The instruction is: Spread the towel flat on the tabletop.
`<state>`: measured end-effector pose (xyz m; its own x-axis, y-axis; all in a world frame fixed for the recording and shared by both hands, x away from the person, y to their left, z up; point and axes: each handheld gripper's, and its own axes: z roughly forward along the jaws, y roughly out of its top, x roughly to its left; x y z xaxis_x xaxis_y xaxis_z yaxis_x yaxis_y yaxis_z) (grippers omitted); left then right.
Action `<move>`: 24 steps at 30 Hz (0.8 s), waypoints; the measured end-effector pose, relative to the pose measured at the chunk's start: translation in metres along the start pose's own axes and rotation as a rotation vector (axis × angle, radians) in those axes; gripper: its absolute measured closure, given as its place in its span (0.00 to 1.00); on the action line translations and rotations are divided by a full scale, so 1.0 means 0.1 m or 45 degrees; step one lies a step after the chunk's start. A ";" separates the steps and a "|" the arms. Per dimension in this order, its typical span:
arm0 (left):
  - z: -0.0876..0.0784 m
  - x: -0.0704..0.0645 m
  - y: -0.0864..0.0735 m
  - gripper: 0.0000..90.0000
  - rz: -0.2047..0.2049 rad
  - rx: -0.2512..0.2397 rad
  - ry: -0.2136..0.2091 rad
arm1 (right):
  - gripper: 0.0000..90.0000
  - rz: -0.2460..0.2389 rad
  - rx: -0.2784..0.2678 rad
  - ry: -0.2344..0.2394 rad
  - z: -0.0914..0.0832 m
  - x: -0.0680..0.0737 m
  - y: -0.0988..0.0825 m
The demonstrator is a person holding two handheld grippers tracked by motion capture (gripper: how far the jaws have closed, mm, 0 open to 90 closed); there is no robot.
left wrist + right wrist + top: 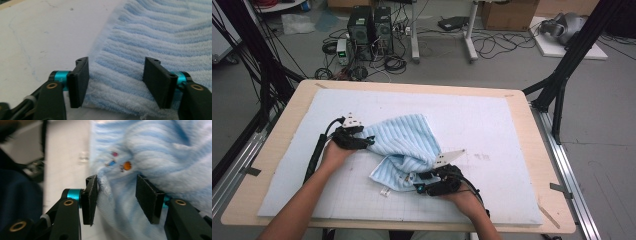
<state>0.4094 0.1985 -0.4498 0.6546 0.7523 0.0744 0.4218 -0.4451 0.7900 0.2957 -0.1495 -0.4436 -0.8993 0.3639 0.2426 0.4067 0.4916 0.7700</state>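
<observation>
Crumpled light-blue striped towel (404, 145) on white mat (492, 125), left gripper (116, 80) at towel's left edge — jaws apart, straddling its hem, right gripper (116, 197) at towel's near corner — jaws parted, cloth between, unclamped

Counted on the table (287, 130): one light blue ribbed towel (404, 142), one pale mat (492, 125), and two hand-held grippers, the left gripper (371, 141) and the right gripper (418, 188). On the floor beyond: two black computer towers (371, 26) and one cardboard box (508, 14).
</observation>
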 end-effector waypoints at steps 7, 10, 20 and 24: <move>0.07 0.02 0.09 0.97 0.032 0.013 0.041 | 0.87 -0.057 0.091 -0.023 0.10 0.03 0.00; 0.07 0.20 0.12 0.97 -0.048 -0.002 0.136 | 0.91 -0.076 0.101 0.007 0.08 0.03 -0.01; -0.10 0.79 -0.02 0.93 -0.389 -0.083 0.338 | 0.86 -0.073 0.125 0.158 -0.04 0.04 -0.10; -0.14 0.77 -0.01 0.63 -0.430 -0.154 0.283 | 0.70 -0.026 -0.018 0.129 -0.16 -0.02 -0.02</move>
<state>0.4502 0.2637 -0.4363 0.3352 0.9386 -0.0819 0.5041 -0.1053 0.8572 0.2944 -0.1634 -0.4363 -0.9194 0.2714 0.2848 0.3864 0.4864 0.7837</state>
